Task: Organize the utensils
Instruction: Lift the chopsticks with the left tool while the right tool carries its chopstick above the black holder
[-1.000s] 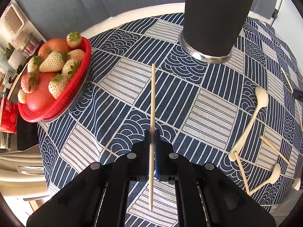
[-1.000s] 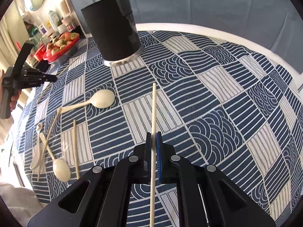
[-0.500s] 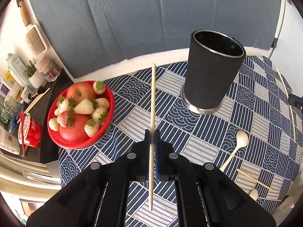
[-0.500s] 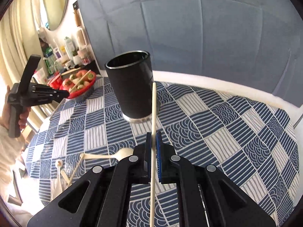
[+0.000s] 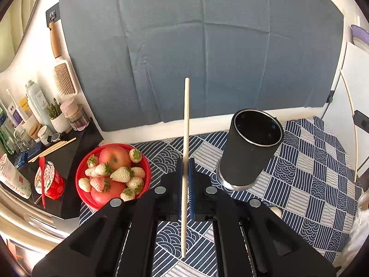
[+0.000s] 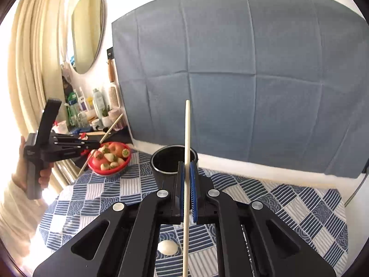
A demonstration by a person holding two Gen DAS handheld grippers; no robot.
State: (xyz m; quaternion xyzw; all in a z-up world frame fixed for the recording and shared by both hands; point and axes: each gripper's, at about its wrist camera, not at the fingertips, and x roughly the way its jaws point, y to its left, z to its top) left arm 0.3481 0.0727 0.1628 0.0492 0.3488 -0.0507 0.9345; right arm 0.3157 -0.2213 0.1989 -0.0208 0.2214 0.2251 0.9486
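Observation:
My left gripper [image 5: 185, 161] is shut on a pale wooden chopstick [image 5: 186, 124] that points up and forward, held high above the table. My right gripper [image 6: 187, 165] is shut on a second chopstick [image 6: 187, 133], also raised. The black cylindrical utensil holder [image 5: 251, 154] stands upright and looks empty, to the right of my left gripper; in the right wrist view the holder [image 6: 166, 161] sits just behind the fingertips. The left gripper also shows in the right wrist view [image 6: 94, 144], off to the left beside the fruit basket.
A red basket of strawberries and apples [image 5: 113, 175] sits at the table's left edge. A black side shelf [image 5: 66, 152] holds bottles, jars and spare chopsticks. A pale spoon [image 6: 168, 247] lies on the blue patterned tablecloth [image 6: 288, 205] under my right gripper. A grey cloth hangs behind.
Both grippers have lifted and tilted up with their chopsticks, from close over the tablecloth to well above it. The holder now appears smaller and lower in both views.

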